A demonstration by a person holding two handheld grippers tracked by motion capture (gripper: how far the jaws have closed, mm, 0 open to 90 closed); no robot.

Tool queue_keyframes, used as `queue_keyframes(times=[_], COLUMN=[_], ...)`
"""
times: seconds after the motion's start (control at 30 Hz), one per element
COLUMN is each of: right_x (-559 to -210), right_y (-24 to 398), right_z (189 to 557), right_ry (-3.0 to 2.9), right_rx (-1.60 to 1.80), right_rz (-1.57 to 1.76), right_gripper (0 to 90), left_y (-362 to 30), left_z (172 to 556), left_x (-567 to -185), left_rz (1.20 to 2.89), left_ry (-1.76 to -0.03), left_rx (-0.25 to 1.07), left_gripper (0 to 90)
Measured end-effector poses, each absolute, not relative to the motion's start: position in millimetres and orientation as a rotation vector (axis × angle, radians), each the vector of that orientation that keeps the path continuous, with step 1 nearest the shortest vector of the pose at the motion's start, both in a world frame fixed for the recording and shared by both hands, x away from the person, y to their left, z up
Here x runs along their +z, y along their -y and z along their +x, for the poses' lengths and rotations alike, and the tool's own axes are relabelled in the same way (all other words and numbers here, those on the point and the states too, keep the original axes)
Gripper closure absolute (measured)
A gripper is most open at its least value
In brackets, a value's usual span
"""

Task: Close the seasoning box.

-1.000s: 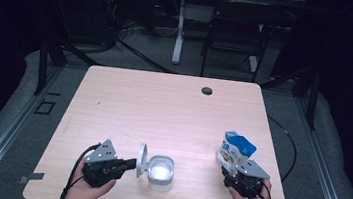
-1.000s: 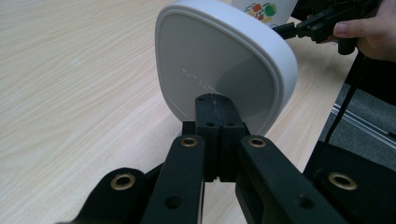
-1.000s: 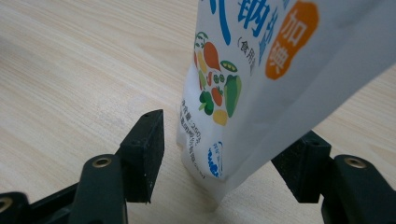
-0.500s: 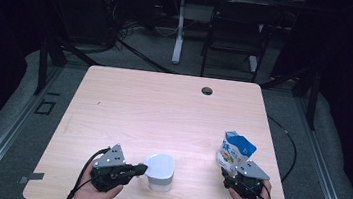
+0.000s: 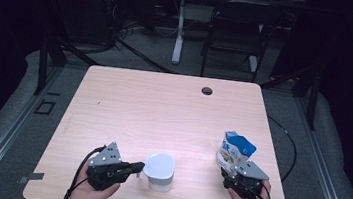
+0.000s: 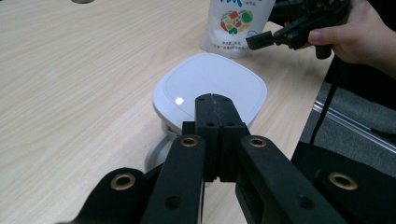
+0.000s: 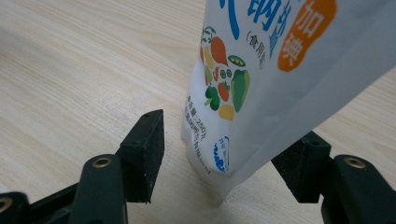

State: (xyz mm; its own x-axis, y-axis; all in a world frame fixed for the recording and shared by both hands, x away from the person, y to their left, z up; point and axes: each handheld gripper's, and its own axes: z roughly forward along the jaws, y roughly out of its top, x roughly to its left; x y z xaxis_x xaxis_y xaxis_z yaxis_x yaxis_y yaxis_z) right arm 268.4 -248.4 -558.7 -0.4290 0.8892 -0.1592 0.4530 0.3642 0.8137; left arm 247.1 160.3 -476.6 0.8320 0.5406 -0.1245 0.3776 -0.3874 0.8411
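Salt bag (image 7: 280, 70), white pouch: orange badge at 1 o'clock reads "加碘"; small bracketed line "(食用" beside it; large blue characters along the top edge, cut off; vegetable picture beneath; fine print low down, too small to read.

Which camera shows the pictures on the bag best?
The right gripper view: the bag is close up there, its vegetable drawings sharp. The left gripper view shows its lower part farther off. The high view shows the whole bag, small.

A white lidded container (image 5: 159, 170) is seen near the table's (image 5: 163, 108) front edge, a left gripper (image 5: 134, 166) touching its left side, a printed bag (image 5: 234, 151) standing well right.
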Motion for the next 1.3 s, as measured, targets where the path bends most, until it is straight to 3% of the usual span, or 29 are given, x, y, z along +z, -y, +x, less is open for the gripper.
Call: queue_keyframes(times=[0.6,1.3], right_x=[-559,-560], right_y=[246,243], right_z=[268,269], right_ry=[-2.043,-2.061], right_rx=[0.93,0.921], right_rz=[1.151,1.145], right_gripper=[38.4,38.4], left_y=[-220,-271], left_z=[271,298], left_x=[-478,-531], left_rz=[1.909,1.873], left_ry=[-0.875,-1.166], left_rx=[0.277,0.304], left_gripper=[89.4,87.7])
